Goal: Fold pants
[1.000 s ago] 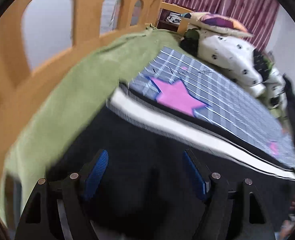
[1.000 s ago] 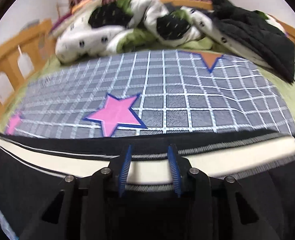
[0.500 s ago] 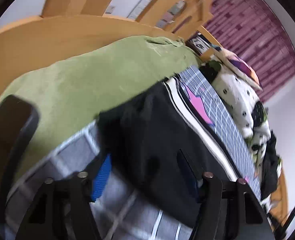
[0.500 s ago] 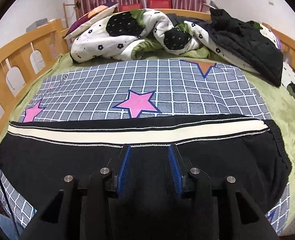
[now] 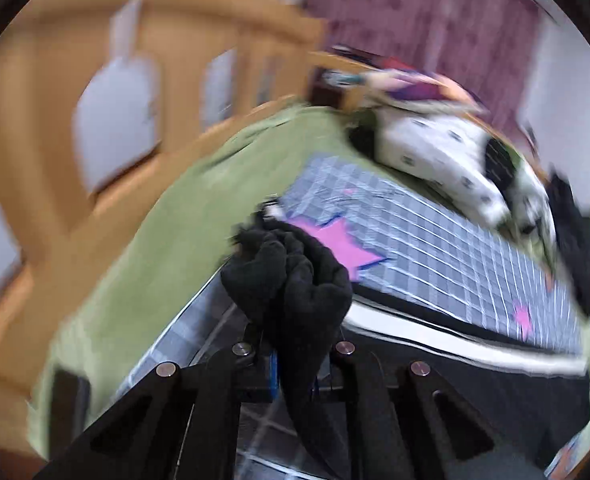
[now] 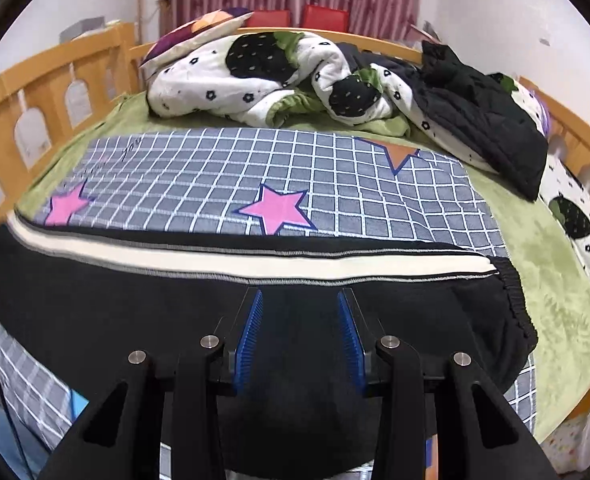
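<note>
Black pants (image 6: 135,304) with a cream side stripe (image 6: 255,256) lie flat across the grey checked sheet (image 6: 255,168). Their elastic waistband (image 6: 515,304) is at the right. In the left wrist view, my left gripper (image 5: 291,360) is shut on a bunched end of the pants (image 5: 291,276) and holds it lifted above the sheet; that view is blurred. The rest of the pants (image 5: 455,368) stretches away to the right. My right gripper (image 6: 299,336) is open, its blue pads (image 6: 251,332) just above the black cloth near the waist half.
A wooden bed rail (image 6: 47,92) runs along the left and far sides. A crumpled white-and-black quilt (image 6: 263,76), a pillow (image 6: 199,32) and a black jacket (image 6: 487,120) lie at the head. A green blanket (image 6: 555,280) covers the right edge.
My left gripper has closed on the left end of the pants and lifted it, bunched. The right gripper has drawn back a little and stays open.
</note>
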`<action>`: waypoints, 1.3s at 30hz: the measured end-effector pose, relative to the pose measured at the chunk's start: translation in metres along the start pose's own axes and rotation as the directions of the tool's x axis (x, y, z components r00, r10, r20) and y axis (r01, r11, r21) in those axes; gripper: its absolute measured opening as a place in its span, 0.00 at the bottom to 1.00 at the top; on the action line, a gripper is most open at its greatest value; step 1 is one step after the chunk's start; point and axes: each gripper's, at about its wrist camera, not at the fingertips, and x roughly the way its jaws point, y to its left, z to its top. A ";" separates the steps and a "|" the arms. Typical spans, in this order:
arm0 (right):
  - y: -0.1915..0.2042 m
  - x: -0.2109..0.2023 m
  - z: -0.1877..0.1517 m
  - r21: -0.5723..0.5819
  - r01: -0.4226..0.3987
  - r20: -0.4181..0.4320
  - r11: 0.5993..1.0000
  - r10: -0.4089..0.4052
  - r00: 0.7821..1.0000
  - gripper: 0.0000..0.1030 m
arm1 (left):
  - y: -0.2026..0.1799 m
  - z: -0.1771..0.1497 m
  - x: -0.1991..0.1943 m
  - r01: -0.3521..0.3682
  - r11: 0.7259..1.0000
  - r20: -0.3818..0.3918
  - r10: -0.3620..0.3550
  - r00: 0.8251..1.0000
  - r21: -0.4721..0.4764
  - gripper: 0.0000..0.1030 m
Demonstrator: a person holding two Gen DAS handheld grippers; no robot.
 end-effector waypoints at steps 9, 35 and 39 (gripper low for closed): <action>-0.062 -0.022 -0.034 0.038 0.040 0.095 0.998 -0.043 0.995 0.39 | -0.219 -0.020 -0.067 0.067 0.917 0.075 -0.104 0.992 0.393 0.10; -0.088 -0.028 -0.092 0.116 0.045 0.015 0.992 -0.047 0.999 0.41 | -0.235 -0.190 -0.037 0.218 0.882 -0.074 -0.206 0.976 0.419 0.72; -0.043 -0.009 -0.091 0.092 -0.092 -0.016 0.991 0.094 0.995 0.41 | -0.174 -0.188 -0.028 0.187 0.917 -0.104 -0.160 0.982 0.352 0.72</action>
